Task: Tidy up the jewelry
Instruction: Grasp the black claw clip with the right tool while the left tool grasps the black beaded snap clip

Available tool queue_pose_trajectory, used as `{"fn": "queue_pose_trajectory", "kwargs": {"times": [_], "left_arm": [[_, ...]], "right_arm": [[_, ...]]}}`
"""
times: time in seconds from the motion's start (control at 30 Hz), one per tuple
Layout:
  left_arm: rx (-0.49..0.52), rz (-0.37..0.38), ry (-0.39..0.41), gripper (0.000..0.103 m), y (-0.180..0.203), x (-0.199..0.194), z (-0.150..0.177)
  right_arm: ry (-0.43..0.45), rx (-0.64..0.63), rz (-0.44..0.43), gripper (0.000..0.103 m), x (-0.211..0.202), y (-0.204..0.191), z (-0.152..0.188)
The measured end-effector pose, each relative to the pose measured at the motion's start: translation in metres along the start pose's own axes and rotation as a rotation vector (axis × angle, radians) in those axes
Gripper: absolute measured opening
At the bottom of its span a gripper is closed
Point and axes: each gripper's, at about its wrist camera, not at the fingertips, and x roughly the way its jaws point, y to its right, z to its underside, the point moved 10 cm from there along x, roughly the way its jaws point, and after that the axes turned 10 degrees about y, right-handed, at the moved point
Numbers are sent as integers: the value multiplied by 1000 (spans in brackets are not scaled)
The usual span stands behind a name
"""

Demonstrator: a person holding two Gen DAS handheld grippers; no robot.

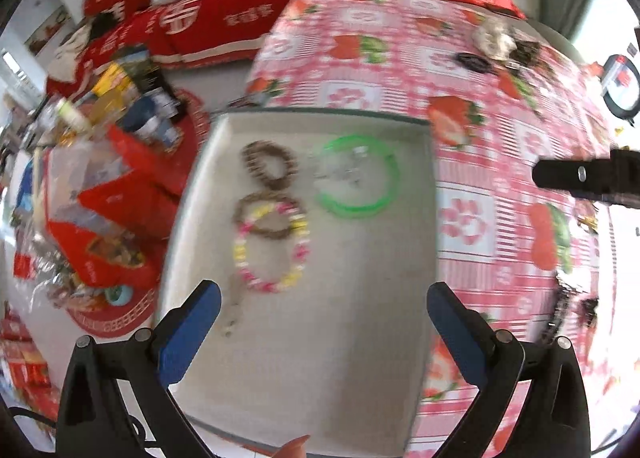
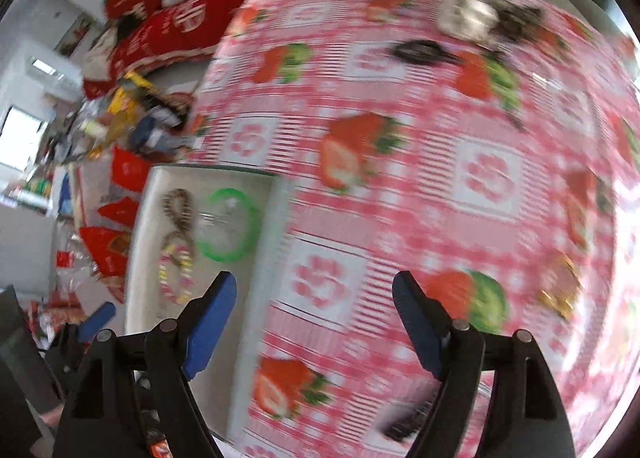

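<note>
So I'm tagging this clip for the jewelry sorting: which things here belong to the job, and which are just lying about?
Part of the job:
tray
green bangle
pink-and-yellow bead bracelet
brown bead bracelets
loose pieces on the cloth
left gripper, right gripper, jaws open and empty

Just lying about:
red cushions
snack packets beside the table
strawberry tablecloth

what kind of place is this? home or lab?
Most likely a home living room. A pink strawberry-print tablecloth covers the table, red cushions with white lettering lie on a sofa behind it, and a shallow grey tray holds bracelets, among them a green plastic bangle.
</note>
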Motion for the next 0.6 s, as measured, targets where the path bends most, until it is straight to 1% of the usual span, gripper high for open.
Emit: {"fn": "queue_pose_trajectory", "kwargs": {"times": [0.1, 0.13, 0.3, 0.47, 0.6], "left_arm": [[52, 28, 7, 103, 25, -3, -5], [82, 50, 11, 103, 40, -4, -7], [212, 110, 28, 103, 93, -10, -10], [280, 191, -16, 103, 145, -6, 0], [297, 231, -68, 103, 169, 1, 14]], "right_arm": [[6, 59, 52, 83, -17, 42, 14], [6, 75, 67, 83, -22, 54, 18], [-2, 178, 162, 83, -49, 122, 51], [-14, 248, 233, 83, -67, 166, 86], [-39, 290, 257, 83, -71, 185, 114]]}}
